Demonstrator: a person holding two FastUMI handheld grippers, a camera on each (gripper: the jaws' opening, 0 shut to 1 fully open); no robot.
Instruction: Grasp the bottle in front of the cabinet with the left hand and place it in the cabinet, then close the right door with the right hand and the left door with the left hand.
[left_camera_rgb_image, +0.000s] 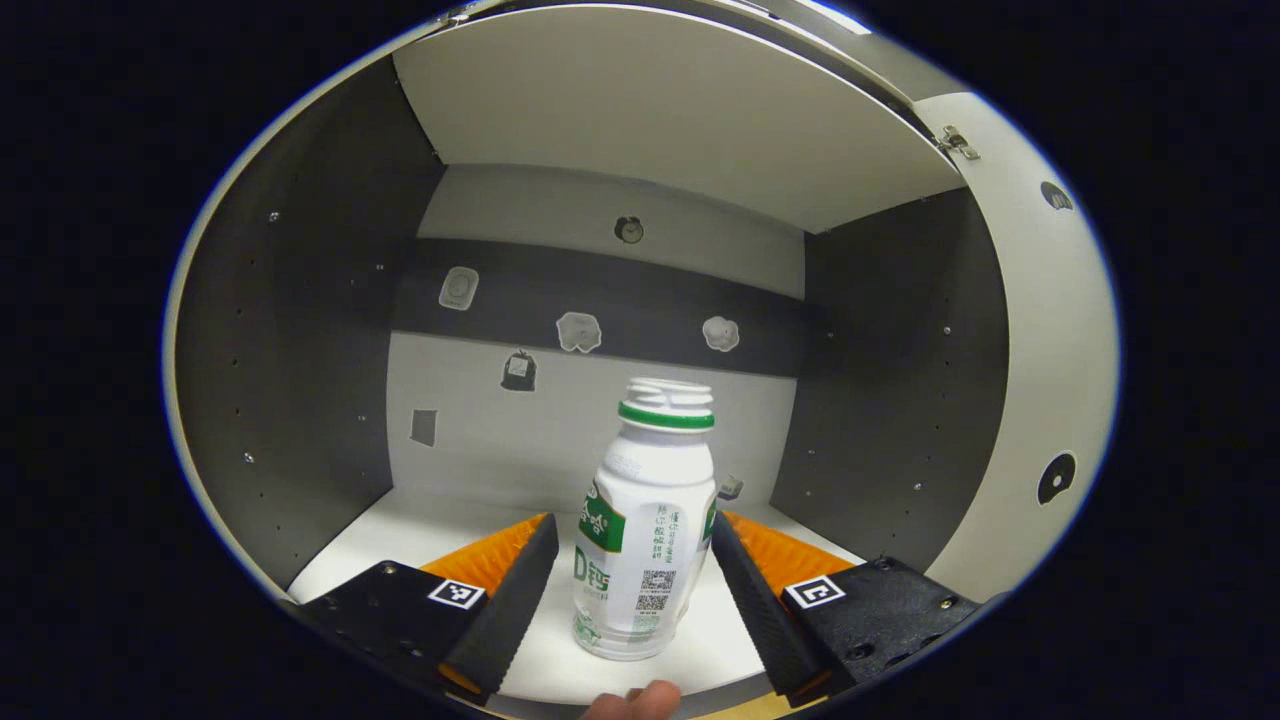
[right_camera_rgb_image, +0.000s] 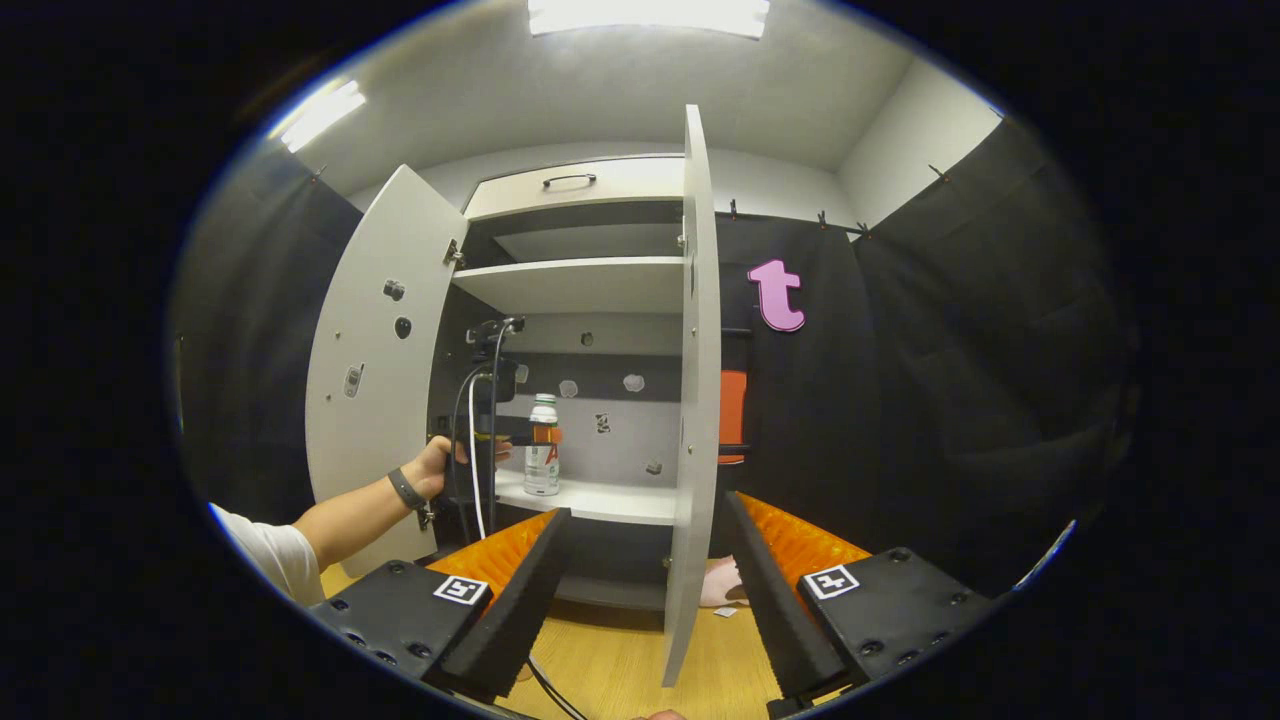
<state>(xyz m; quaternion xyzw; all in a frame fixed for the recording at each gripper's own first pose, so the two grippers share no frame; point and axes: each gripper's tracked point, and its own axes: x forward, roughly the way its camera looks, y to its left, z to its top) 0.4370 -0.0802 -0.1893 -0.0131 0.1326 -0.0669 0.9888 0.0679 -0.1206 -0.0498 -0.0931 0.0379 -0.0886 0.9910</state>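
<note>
In the left gripper view, the left gripper (left_camera_rgb_image: 632, 575) has its fingers spread either side of the white plastic bottle with green band (left_camera_rgb_image: 648, 530), which stands upright on the white cabinet shelf (left_camera_rgb_image: 400, 530); contact cannot be told. The right gripper view has the right gripper (right_camera_rgb_image: 640, 585) open around the edge of the white right door (right_camera_rgb_image: 697, 400), and farther off the white left door (right_camera_rgb_image: 375, 360), both open.

1. The left gripper (left_camera_rgb_image: 634, 565) is held level, its two fingers spread to either side of the bottle (left_camera_rgb_image: 648, 530); whether both fingers press on it cannot be told.
2. In the right gripper view, the left gripper (right_camera_rgb_image: 535, 436) is seen at 9 o'clock of centre, gripped by a hand (right_camera_rgb_image: 437, 468) with a banded wrist.
3. The right gripper (right_camera_rgb_image: 640, 590) is held with its jaws parted wide, nothing between them.
</note>
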